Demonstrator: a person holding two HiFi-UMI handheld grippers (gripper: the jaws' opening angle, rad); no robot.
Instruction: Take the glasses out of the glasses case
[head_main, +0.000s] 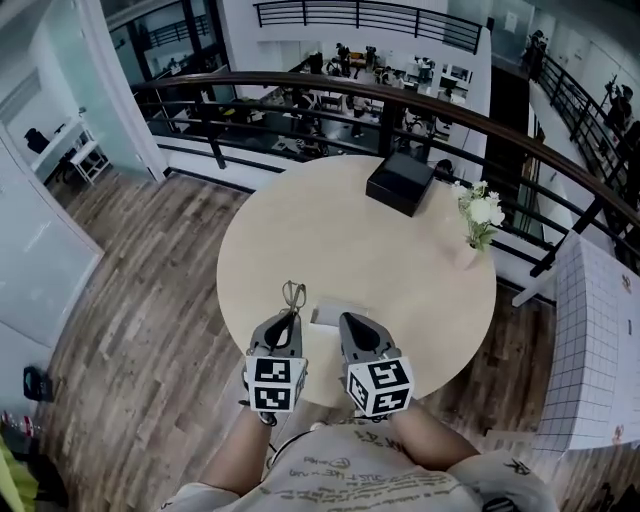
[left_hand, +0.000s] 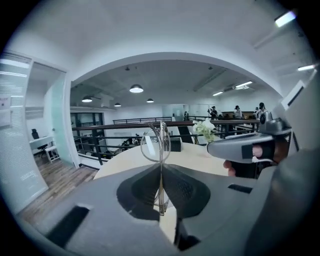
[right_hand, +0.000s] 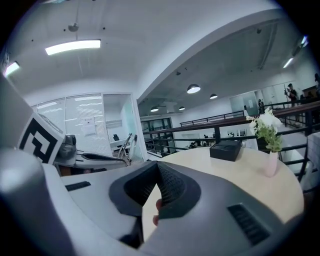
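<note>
A pair of thin metal-framed glasses (head_main: 294, 296) sticks out ahead of my left gripper (head_main: 290, 318), which is shut on the frame. In the left gripper view a lens (left_hand: 151, 145) stands upright just past the closed jaws of the left gripper (left_hand: 161, 167). A small white flat thing (head_main: 325, 314), possibly the case, lies on the table between the two grippers. My right gripper (head_main: 349, 322) is beside it at the right, and in its own view the right gripper (right_hand: 158, 169) is shut with nothing between the jaws. The glasses (right_hand: 126, 145) show at the left of that view.
The round beige table (head_main: 420, 270) carries a black box (head_main: 400, 182) at its far side and a small vase of white flowers (head_main: 477, 222) at the right. A dark railing (head_main: 300, 85) curves behind the table. Wooden floor lies to the left.
</note>
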